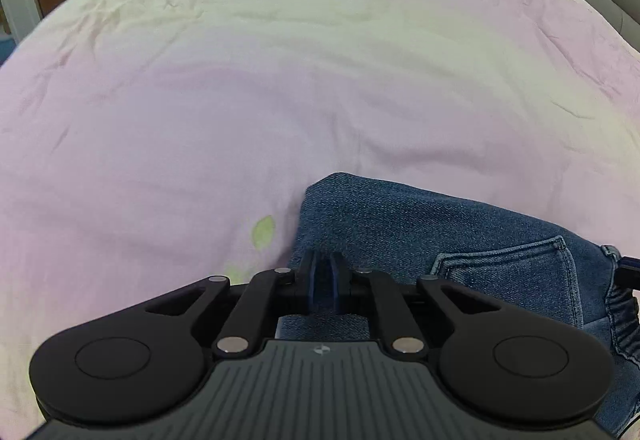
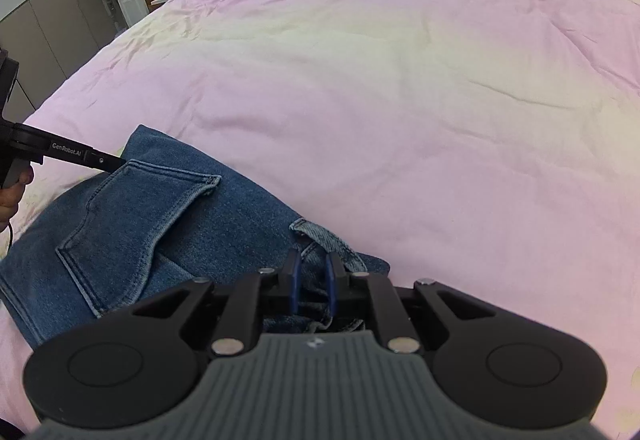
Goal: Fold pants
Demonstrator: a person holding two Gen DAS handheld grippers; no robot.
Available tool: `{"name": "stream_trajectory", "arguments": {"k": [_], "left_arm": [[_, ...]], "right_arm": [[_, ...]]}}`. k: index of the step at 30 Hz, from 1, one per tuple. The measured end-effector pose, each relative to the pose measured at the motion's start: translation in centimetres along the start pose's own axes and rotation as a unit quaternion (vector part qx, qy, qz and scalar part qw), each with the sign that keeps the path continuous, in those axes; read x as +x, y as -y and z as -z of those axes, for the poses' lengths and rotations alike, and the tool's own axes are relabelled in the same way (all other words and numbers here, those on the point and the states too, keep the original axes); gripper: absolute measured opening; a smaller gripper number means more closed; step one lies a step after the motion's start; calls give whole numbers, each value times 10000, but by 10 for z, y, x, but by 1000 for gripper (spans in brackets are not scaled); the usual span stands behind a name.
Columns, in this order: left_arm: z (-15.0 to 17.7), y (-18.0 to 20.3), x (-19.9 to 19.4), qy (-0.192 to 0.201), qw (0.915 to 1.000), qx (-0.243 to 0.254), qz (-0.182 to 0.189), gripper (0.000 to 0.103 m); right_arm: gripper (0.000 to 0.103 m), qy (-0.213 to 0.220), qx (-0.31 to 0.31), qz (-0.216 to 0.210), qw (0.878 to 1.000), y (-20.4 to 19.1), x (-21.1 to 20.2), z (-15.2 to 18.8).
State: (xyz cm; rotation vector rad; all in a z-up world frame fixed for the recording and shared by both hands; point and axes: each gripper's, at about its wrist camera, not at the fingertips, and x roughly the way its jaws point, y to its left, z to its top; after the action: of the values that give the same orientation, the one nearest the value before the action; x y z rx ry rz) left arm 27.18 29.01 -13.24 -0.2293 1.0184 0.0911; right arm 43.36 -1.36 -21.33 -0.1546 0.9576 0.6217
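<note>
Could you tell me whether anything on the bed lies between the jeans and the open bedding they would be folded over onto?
Nothing visible does. The jeans lie flat on the pink bedsheet, and the sheet ahead of them shows only wrinkles. Both the left gripper and the right gripper are already at the denim's edge.

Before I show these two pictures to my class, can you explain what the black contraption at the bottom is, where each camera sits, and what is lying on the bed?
Each picture comes from a camera mounted on a hand-held claw, looking forward along its two fingers. A person holds one in each hand; no robot arm is involved. The left claw is pinched shut on the blue denim pants, which lie partly folded on the pink bedsheet. The right claw has denim between its fingers, near the frayed hem. A stitched back pocket faces up.
</note>
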Motion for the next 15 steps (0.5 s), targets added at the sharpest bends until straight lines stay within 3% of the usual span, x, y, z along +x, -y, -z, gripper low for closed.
{"name": "stream_trajectory", "arguments": {"k": [2, 8, 15], "left_arm": [[9, 0, -19, 80, 9999, 109, -10, 14], [52, -6, -76, 212, 9988, 431, 85, 14], [102, -4, -105, 79, 9968, 795, 90, 15]], "right_arm": [[14, 160, -111, -78, 9998, -9, -19, 3], [14, 388, -818, -351, 9953, -47, -71, 45], [17, 161, -830, -212, 9962, -66, -71, 99]]}}
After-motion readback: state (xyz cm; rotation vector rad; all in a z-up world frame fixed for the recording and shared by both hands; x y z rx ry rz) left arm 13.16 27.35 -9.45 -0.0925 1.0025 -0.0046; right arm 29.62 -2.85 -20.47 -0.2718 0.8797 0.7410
